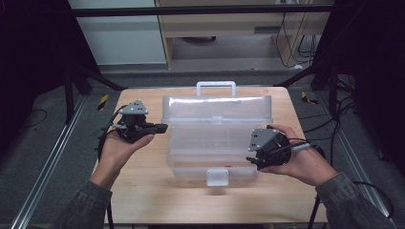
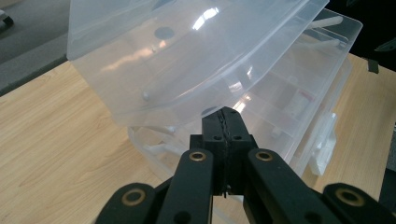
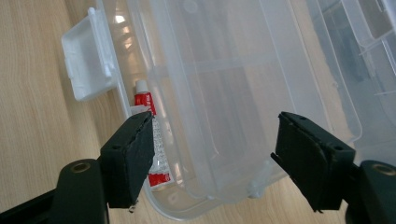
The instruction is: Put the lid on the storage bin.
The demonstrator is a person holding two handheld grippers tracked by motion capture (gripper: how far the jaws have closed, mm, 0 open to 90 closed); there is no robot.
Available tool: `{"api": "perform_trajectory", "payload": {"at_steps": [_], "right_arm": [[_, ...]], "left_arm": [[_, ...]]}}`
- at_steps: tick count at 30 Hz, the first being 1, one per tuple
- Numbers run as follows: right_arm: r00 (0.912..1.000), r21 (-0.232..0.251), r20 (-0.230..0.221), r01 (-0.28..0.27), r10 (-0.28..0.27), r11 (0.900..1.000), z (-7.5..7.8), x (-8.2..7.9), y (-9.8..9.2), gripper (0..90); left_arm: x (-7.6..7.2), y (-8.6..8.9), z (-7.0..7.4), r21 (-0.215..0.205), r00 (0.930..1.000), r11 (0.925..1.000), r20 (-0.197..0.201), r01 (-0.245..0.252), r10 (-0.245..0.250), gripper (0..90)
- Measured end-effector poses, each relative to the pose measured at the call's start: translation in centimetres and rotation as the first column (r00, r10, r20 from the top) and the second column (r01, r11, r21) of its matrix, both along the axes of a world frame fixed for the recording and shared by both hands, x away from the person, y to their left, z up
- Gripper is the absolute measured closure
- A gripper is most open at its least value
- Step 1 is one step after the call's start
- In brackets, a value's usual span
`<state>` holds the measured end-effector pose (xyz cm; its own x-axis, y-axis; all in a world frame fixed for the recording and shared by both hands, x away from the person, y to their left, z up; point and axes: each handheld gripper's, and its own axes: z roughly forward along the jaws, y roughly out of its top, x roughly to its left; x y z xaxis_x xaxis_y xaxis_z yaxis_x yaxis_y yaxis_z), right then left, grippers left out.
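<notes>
Clear plastic toolbox [image 1: 215, 143] at the centre of the worktop [image 1: 143, 191], long axis parallel to the front edge, lid raised towards the far edge, latch [image 1: 217, 176] facing the front edge. Left claw [image 2: 223, 140] fully closed, empty, nosed against the lid's end; right claw [image 3: 212, 154] open astride the inner tray [image 3: 233, 93]. Advice: steady the lid and lift the tray level, clear of the red tube [image 3: 152, 135] beneath

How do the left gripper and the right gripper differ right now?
The left gripper has its jaws shut, tips against the raised lid of the clear plastic box; the right gripper has its jaws open, with nothing pressed between them. The left sits at the box's left end, the right at its right end. Both are black and hand-held.
</notes>
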<state>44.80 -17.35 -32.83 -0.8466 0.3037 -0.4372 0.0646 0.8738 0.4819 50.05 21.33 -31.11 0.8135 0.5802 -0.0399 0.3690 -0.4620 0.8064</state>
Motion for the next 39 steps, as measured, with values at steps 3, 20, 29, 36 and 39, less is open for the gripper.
{"api": "perform_trajectory", "payload": {"at_steps": [3, 20, 29, 36, 39], "right_arm": [[1.0, 0.001, 0.002, 0.006, -0.006, 1.0, 0.0, -0.1, -0.1, 27.0], [0.996, 0.069, -0.013, 0.089, -0.089, 0.994, -0.3, -1.3, -2.6, 20.5], [0.9826, 0.1, -0.052, 0.183, -0.178, 0.978, -1.0, -1.8, -4.8, 9.1], [0.9736, 0.119, -0.069, 0.225, -0.218, 0.967, -1.8, -2.0, -6.5, 6.8], [0.972, 0.124, -0.072, 0.231, -0.224, 0.965, -2.1, -2.1, -7.0, 6.6]], "left_arm": [[-0.1, 0.0, -0.1, 0.002, 1.0, 1.0, -0.002, 0.002, -0.002, 90.0], [-0.5, -0.1, -1.0, 0.002, 0.9998, 1.0, -0.017, 0.009, -0.009, 90.0], [-0.8, 0.0, -1.6, -0.005, 0.9997, 0.9999, -0.022, 0.011, -0.011, 90.0], [-1.1, 0.1, -2.2, 0.002, 0.9997, 0.9999, -0.024, 0.01, -0.01, 90.0], [-1.2, 0.1, -2.4, -0.002, 0.9996, 1.0, -0.028, 0.008, -0.008, 90.0]]}}
